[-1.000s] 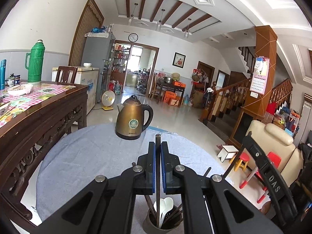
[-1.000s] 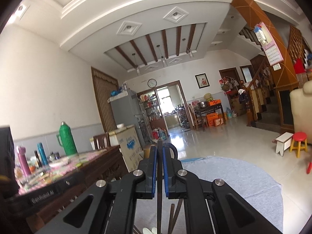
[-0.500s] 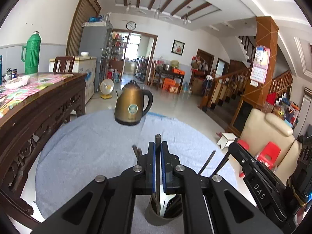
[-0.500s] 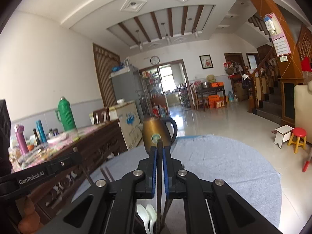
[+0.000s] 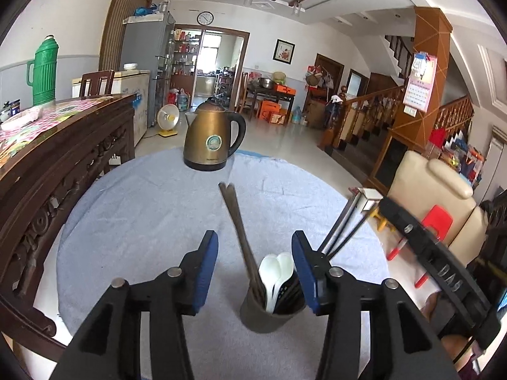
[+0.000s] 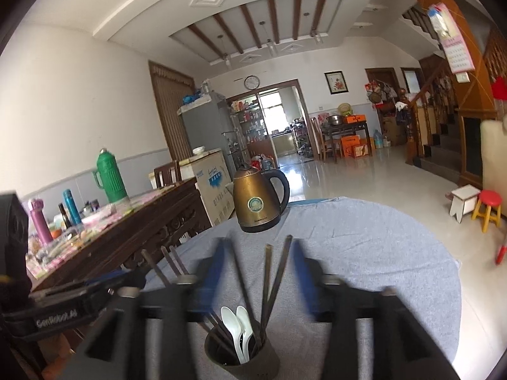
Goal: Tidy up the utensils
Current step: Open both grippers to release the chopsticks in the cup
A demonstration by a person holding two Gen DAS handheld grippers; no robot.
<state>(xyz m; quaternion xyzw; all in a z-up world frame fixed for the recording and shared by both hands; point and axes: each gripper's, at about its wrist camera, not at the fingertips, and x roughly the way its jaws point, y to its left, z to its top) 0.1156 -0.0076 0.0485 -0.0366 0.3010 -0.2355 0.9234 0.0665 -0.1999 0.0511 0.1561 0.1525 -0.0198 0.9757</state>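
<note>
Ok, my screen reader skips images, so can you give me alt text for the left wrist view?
The left tool hangs open above a dark utensil cup holding chopsticks and white spoons, gripping nothing. The cup stands on a round table with a grey-blue cloth; a bronze kettle stands at its far side. The right tool's black body shows at right.

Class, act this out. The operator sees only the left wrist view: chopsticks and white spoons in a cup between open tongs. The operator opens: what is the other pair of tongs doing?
Observer: The right tongs have just been opening. The chopsticks stand between them, ungripped.
Operator: What else is on the wooden table besides the green flask?
Observer: A purple bottle and a blue bottle.
Operator: And on the floor?
Observer: A red-topped stool beside the white stool.
</note>
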